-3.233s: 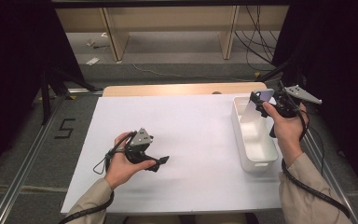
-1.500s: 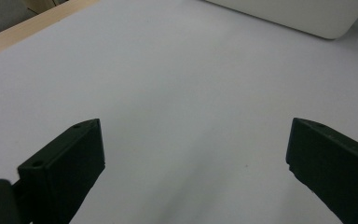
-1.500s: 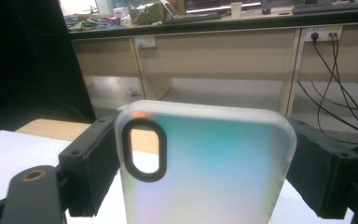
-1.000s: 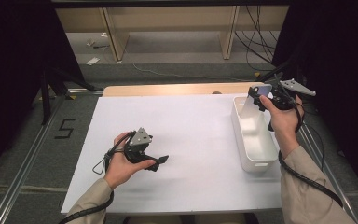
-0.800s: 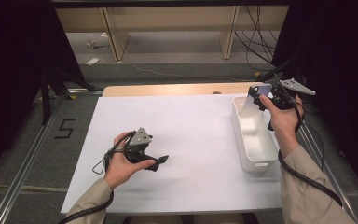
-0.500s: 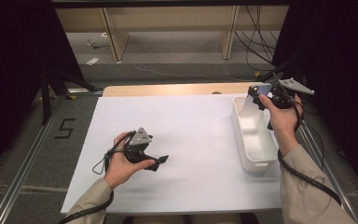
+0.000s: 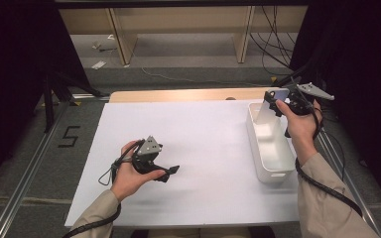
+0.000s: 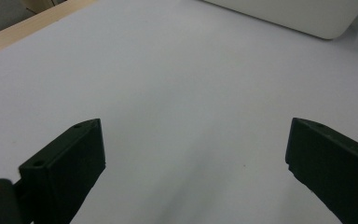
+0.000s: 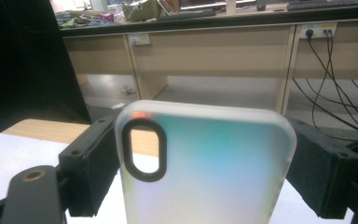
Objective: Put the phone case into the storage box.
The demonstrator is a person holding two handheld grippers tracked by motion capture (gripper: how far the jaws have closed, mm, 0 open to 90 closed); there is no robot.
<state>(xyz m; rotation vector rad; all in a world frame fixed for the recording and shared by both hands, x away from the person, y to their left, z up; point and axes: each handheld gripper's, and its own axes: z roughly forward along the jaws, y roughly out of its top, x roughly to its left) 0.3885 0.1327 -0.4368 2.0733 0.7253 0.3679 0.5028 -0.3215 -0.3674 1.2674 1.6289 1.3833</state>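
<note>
Right gripper (image 7: 274,103) raised over bin (image 7: 258,168), clamping phone case (image 9: 205,168); left gripper (image 7: 171,171) low on bench (image 7: 213,148), wide open, empty; floor mark "5" (image 7: 70,136)

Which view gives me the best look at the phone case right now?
The right gripper view: the phone case sits close up between the right claw's jaws, camera cutout visible. The high view shows it small above the white bin.

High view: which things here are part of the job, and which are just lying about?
In the job:
- phone case, clamped in the right gripper
- white bin below it

Lying about:
- left gripper, open, idle on the white table
- cables on the floor
</note>
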